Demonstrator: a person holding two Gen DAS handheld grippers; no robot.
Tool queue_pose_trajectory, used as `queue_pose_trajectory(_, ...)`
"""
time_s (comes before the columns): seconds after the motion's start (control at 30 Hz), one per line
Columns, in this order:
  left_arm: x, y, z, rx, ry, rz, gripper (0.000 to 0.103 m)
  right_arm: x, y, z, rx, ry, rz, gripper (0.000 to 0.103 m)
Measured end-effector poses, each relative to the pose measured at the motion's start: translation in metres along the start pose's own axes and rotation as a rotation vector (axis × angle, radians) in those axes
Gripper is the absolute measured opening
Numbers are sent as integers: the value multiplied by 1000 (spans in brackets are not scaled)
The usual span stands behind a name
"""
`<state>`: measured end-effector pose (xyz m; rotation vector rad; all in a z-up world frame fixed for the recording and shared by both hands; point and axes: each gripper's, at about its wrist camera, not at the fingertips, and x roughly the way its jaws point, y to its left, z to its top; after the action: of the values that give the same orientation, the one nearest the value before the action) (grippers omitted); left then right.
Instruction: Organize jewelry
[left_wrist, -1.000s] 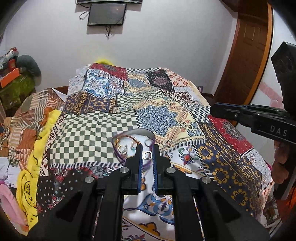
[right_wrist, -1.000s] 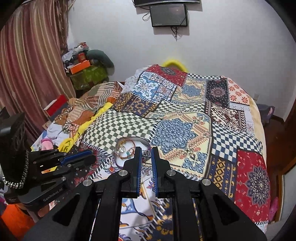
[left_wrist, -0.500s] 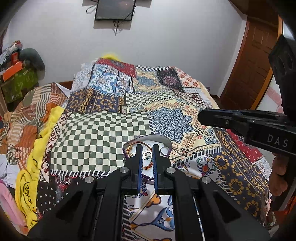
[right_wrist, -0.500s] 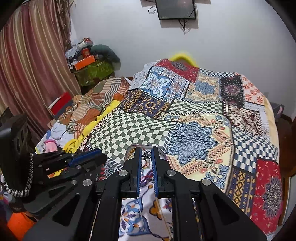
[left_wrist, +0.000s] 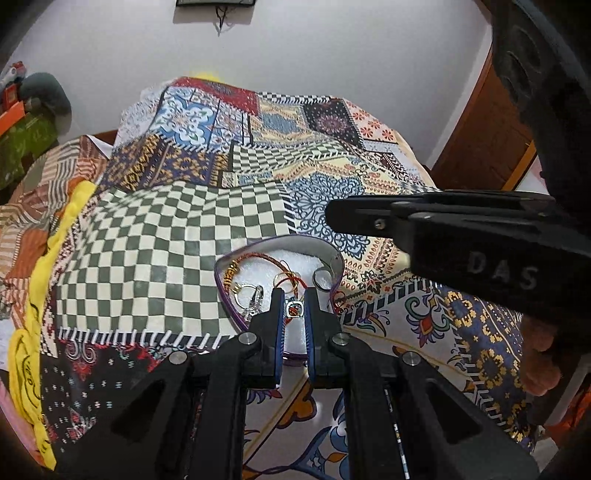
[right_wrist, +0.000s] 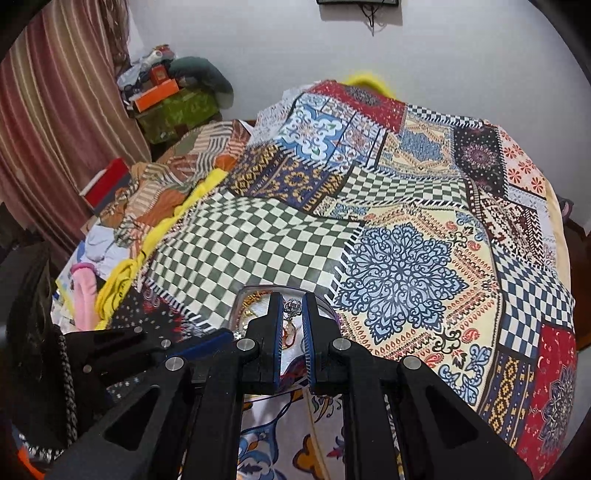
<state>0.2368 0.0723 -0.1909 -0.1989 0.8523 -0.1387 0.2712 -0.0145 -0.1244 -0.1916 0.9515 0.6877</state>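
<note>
— What did the left wrist view show that the right did not?

— The inside of the tray (left_wrist: 334, 258), a shallow dish with a purple rim and white lining, lying on the patchwork bedspread (left_wrist: 166, 258) at the near edge of its green-checked patch. In it were a braided red cord (left_wrist: 266, 256), a gold-coloured piece (left_wrist: 229, 271) at the tray's left edge, silver rings (left_wrist: 248, 291) and a single ring (left_wrist: 320, 277) at its right edge. The right gripper (left_wrist: 332, 218) crossed above the tray's right side.

— And the right wrist view?

— The tray (right_wrist: 327, 302) was mostly hidden behind the fingers. The left gripper (right_wrist: 221, 336) showed at lower left. A striped curtain (right_wrist: 55, 110) and piled boxes (right_wrist: 173, 99) stood beyond the bed's left edge.

— State of the tools?

— The left gripper (left_wrist: 294, 295) was closed on a small square-framed pendant (left_wrist: 294, 309), held over the tray. The right gripper (right_wrist: 293, 299) was closed on a silver ornament (right_wrist: 293, 307) with a pale drop, above the tray's far edge.
</note>
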Motion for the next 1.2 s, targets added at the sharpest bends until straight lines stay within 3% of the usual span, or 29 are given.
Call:
queue_pose_trajectory(0.63,11,6,-2,-4,20,20,10,28,-3,-3,2,73,5,9)
queue_pose_trajectory(0.77,7,6,-3,-10,14,38,24,23,0,-4,-15,62,-19,16)
queue_pose_trajectory(0.9,-5,8,-3,-21,-3,48,29,11,4,-3,-26,31,-39,30)
queue_pose_trajectory(1.2,-61,1,7,-18,-112,88,29,-48,12,-5,-23,-117,-55,31)
